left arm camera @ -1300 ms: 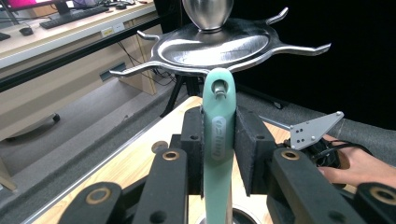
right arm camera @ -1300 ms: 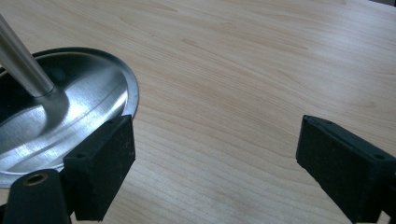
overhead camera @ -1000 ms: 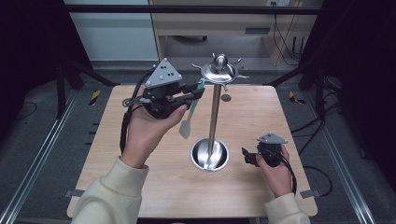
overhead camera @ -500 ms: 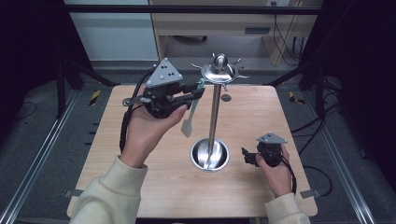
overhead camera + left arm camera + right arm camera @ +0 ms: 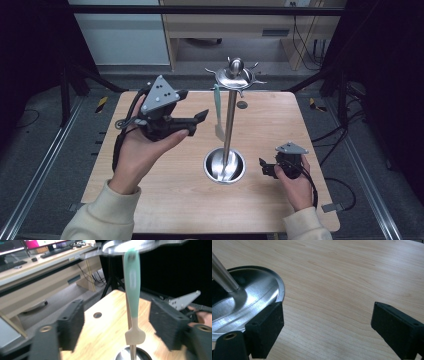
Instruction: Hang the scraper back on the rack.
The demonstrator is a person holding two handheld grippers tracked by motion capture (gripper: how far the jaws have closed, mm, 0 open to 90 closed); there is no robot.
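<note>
1. A pale spatula with a mint-green handle (image 5: 218, 111) hangs from a hook under the round top disc of a polished steel utensil stand (image 5: 231, 120); blade end down, clear of the stand's dish-shaped base (image 5: 225, 165). Hanging by its handle end keeps it plumb and free of the light wooden surface (image 5: 175, 195).
2. Left hand-held gripper (image 5: 192, 122), held palm-up, sits to the left of the spatula and apart from it. Its jaws have just been opening; they stand released. In the left gripper view the spatula (image 5: 132, 297) shows between the two black pads (image 5: 71, 323), ahead of them, touched by neither. Judgement: this is a let-go after hooking the utensil, with the jaws spread so the handle can slip out without swinging.
3. Right hand-held gripper (image 5: 266, 168) rests low on the surface just right of the base, jaws wide, gripping nothing. In the right gripper view the base rim (image 5: 279, 287) lies near the left pad. Judgement: parked there, probably ready to steady the stand should it tip.
4. Risk: a brush from the left pads could unhook the spatula.
</note>
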